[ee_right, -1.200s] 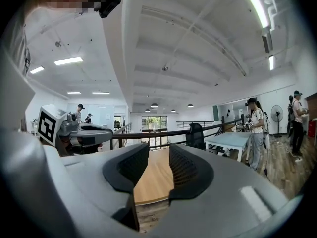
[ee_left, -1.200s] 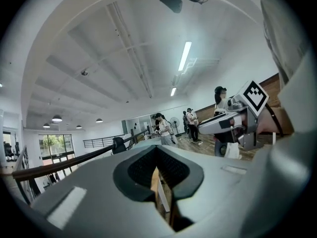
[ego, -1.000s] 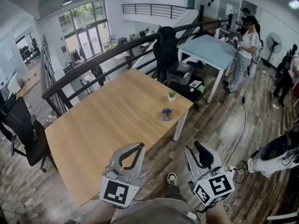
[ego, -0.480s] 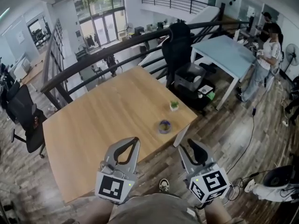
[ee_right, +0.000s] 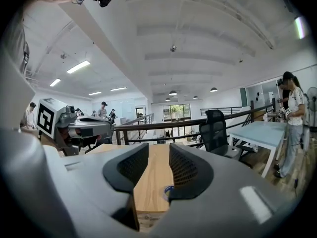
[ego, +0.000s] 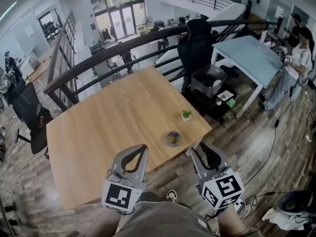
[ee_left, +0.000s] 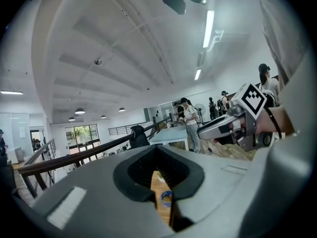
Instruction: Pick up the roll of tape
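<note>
The roll of tape (ego: 173, 138) lies flat on the wooden table (ego: 108, 127), near its front right corner. Both grippers hover over the table's near edge, short of the roll. My left gripper (ego: 139, 148) is shut and holds nothing; its tips meet and its fingers form a loop. Through that loop the left gripper view shows the roll of tape (ee_left: 166, 198) on the table. My right gripper (ego: 200, 151) stands open and empty, just right of the roll. In the right gripper view the roll of tape (ee_right: 168, 190) peeks out beside the right jaw, ahead of my right gripper (ee_right: 159, 152).
A small potted plant (ego: 186, 114) stands on the table beyond the tape. Behind the table are a dark railing (ego: 123, 46), a black office chair (ego: 195, 46), a grey bin (ego: 210, 80) and a pale blue table (ego: 252, 58). People stand at the far right. Another black chair (ego: 29, 117) is at the left.
The head view has swung so the table and tape sit closer and more central. Both grippers have come up to the table's near edge; their jaws look unchanged.
</note>
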